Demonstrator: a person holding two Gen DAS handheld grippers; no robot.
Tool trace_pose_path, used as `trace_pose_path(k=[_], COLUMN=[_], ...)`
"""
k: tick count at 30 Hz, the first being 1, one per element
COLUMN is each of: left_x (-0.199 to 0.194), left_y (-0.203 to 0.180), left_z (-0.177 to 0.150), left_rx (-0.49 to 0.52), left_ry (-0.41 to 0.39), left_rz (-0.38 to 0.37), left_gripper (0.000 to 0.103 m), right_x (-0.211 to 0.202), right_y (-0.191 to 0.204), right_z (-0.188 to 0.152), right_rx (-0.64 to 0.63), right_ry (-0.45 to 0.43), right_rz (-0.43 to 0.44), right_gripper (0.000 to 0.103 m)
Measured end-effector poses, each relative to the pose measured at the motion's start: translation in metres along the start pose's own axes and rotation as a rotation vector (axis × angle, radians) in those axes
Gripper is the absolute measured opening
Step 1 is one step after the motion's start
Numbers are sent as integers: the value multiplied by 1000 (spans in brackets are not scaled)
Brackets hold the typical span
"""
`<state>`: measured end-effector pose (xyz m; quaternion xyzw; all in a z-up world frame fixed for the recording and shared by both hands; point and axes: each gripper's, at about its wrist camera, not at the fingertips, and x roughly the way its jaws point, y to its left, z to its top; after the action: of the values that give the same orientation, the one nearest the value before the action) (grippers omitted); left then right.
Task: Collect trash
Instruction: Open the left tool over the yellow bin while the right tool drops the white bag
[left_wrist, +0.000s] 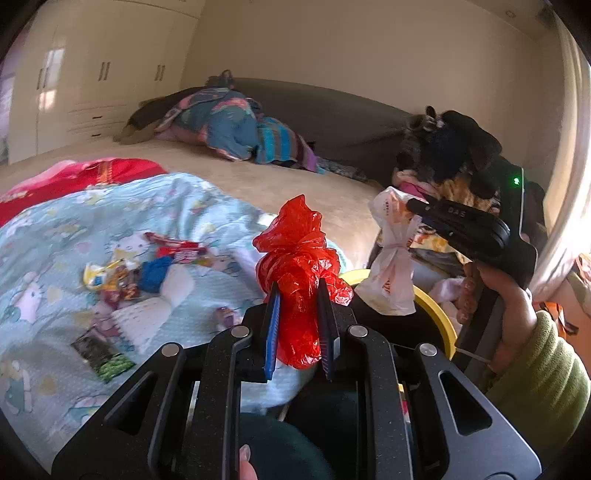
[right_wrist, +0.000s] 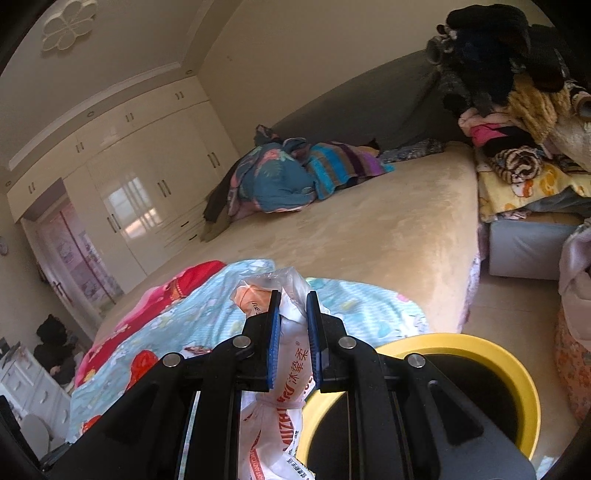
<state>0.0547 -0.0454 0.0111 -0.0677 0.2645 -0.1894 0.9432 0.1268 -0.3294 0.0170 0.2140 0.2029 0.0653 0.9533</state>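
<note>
The left tool (left_wrist: 299, 325) is clamped on a crumpled red bag (left_wrist: 295, 266), its blue pads (left_wrist: 272, 325) squeezing the bunched middle so that the loose top flares above them. The right tool (right_wrist: 291, 339) pinches a white printed bag (right_wrist: 291, 373) the same way — gripped at the neck, with the bulk hanging below the pads. In the left view that white bag (left_wrist: 391, 266) dangles at right of centre, just above the yellow rim. Both bags are held up off the bed, probably so they can be dropped straight in rather than dragged.

The yellow bin (right_wrist: 517, 373) sits at lower right of the right view, beside the bed's corner, its mouth open and dark inside; nothing can be made out in it. The white bag hangs at its left rim, the red one near it but more over the blanket.

More trash waits at left of the left view: a cluster of wrappers (left_wrist: 122, 277) and a green packet (left_wrist: 105, 356) lying on the light blue blanket (left_wrist: 55, 240). To my eye, both bags go in first, then these.
</note>
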Motion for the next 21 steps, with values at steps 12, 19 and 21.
trace_pose_path(k=[12, 19, 21], left_x=[24, 42, 46], left_y=[-39, -59, -65], left_z=[-3, -8, -10], left_rx=[69, 107, 121], left_ry=[44, 81, 88], left_rz=[-63, -96, -103], left_gripper=[13, 13, 13], right_x=[-20, -19, -18], right_y=[-41, -64, -69], right_z=[7, 3, 3], right_rx=[8, 25, 20], right_ry=[-37, -12, -5], right_rz=[-114, -160, -169], right_gripper=[14, 14, 14])
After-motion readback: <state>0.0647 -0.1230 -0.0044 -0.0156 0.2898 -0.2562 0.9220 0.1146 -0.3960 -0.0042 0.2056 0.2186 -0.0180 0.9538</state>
